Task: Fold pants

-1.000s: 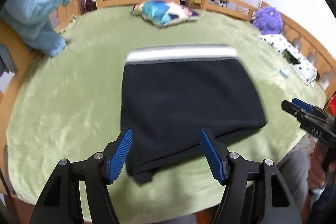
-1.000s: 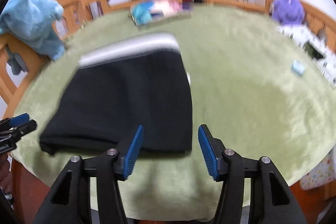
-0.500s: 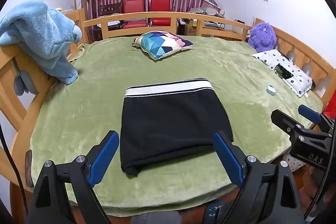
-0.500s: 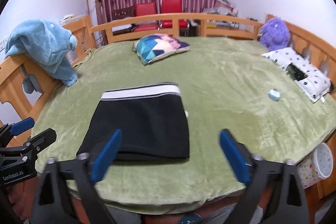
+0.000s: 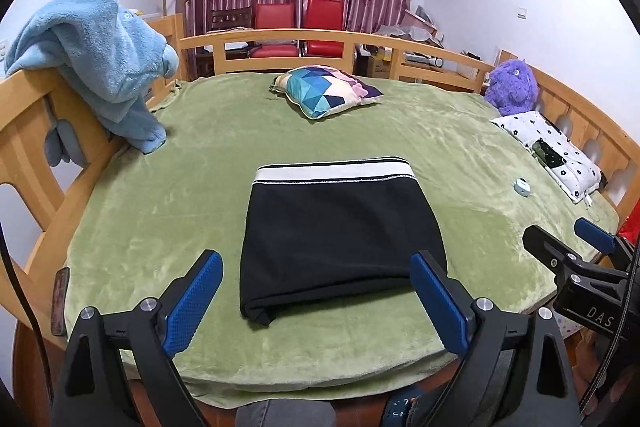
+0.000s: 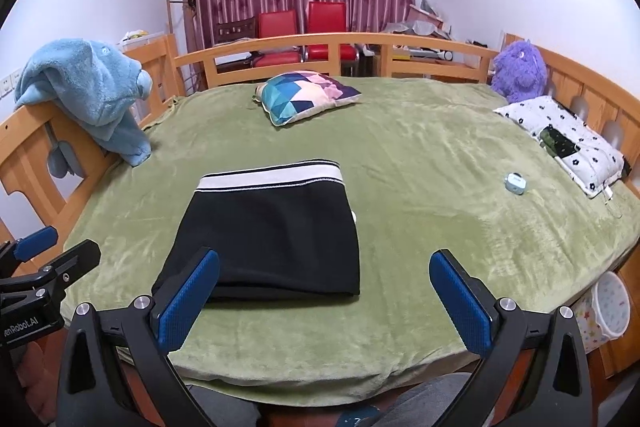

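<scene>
The black pants [image 5: 340, 235] lie folded into a flat rectangle on the green blanket [image 5: 160, 211], white waistband at the far side. They also show in the right wrist view [image 6: 268, 235]. My left gripper [image 5: 316, 297] is open and empty, held back from the bed's near edge, its fingers framing the near edge of the pants. My right gripper [image 6: 324, 297] is open and empty, likewise held back, with the pants ahead and to its left. The right gripper shows at the right edge of the left wrist view [image 5: 572, 247], and the left gripper at the left edge of the right wrist view [image 6: 52, 251].
A wooden rail [image 5: 280, 39] rings the bed. A blue plush towel [image 5: 100, 63] hangs over the left rail. A patterned cushion [image 5: 324, 95] lies at the far side, a purple plush toy [image 5: 512, 83] and spotted pillow [image 5: 548, 151] at right. A small blue object [image 5: 522, 185] lies near the pillow. A white bin [image 6: 608, 307] stands beside the bed.
Both grippers have pulled back and up from the pants and opened wider. The pants lie still, fully released.
</scene>
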Motion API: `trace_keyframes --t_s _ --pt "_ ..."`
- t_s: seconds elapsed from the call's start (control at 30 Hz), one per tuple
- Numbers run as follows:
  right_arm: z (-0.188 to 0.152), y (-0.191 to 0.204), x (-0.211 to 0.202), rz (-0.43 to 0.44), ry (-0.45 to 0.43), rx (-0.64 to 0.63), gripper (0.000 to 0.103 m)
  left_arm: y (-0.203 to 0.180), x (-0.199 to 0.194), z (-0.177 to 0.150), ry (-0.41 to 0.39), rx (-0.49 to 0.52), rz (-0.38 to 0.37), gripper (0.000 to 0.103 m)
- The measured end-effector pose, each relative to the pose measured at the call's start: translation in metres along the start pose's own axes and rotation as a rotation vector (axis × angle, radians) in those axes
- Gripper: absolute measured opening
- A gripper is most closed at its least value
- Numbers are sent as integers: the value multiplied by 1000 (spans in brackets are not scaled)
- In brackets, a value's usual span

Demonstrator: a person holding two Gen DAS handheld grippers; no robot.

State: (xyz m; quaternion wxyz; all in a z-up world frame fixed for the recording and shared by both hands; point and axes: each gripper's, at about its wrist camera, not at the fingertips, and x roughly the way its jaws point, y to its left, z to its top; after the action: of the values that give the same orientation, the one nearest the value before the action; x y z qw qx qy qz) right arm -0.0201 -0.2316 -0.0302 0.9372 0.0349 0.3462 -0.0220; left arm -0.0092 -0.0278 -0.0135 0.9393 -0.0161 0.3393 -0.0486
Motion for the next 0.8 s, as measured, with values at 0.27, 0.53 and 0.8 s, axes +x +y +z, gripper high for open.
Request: trace_keyframes --t_s 0.27,0.53,0.8 --pt "-1 -1 -6 -2 -1 3 103 0 -6 0 -4 -5 8 95" --pt "1 -2 -17 -7 -18 21 103 -7 -12 -1 -8 -9 12 95" --pt "1 -6 -20 -1 -19 24 103 -9 -13 0 -11 -11 18 95"
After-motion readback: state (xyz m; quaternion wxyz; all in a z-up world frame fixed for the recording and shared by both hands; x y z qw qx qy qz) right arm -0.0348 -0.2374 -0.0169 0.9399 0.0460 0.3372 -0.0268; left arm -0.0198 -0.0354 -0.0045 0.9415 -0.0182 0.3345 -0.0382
